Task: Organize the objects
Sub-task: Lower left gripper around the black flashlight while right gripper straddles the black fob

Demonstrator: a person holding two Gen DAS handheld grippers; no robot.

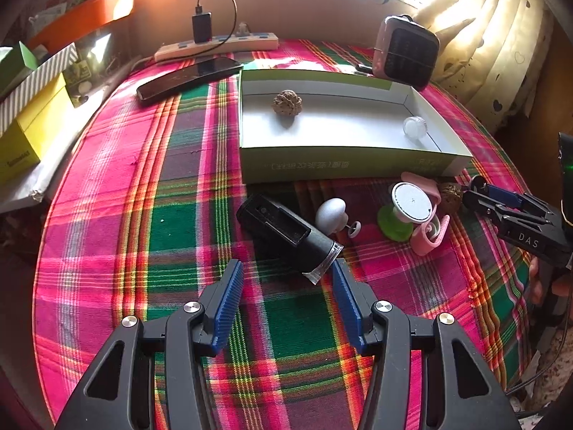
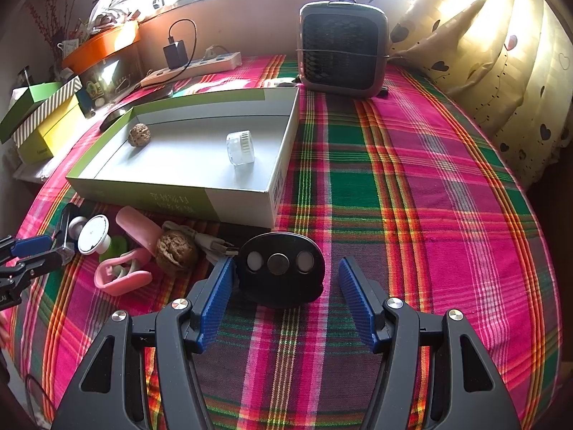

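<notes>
An open green-and-white box (image 1: 343,159) (image 2: 200,200) on the plaid table holds a walnut (image 1: 287,102) (image 2: 139,135) and a clear small jar (image 1: 414,127) (image 2: 240,147). In front of it lie a black cylindrical device (image 1: 286,234), a grey knob (image 1: 331,214), a white disc on a green base (image 1: 411,203) (image 2: 92,233), pink clips (image 1: 428,236) (image 2: 123,274) and a second walnut (image 1: 449,197) (image 2: 176,251). My left gripper (image 1: 288,268) is open, just short of the black device. My right gripper (image 2: 286,268) (image 1: 480,193) is open around a black oval device (image 2: 281,268).
A pink-framed small heater (image 1: 406,52) (image 2: 343,50) stands behind the box. A power strip with charger (image 1: 218,41) (image 2: 189,62) and a dark phone (image 1: 189,77) lie at the back left. Yellow and striped boxes (image 1: 32,107) (image 2: 43,122) sit at the left edge. Curtains (image 2: 483,53) hang right.
</notes>
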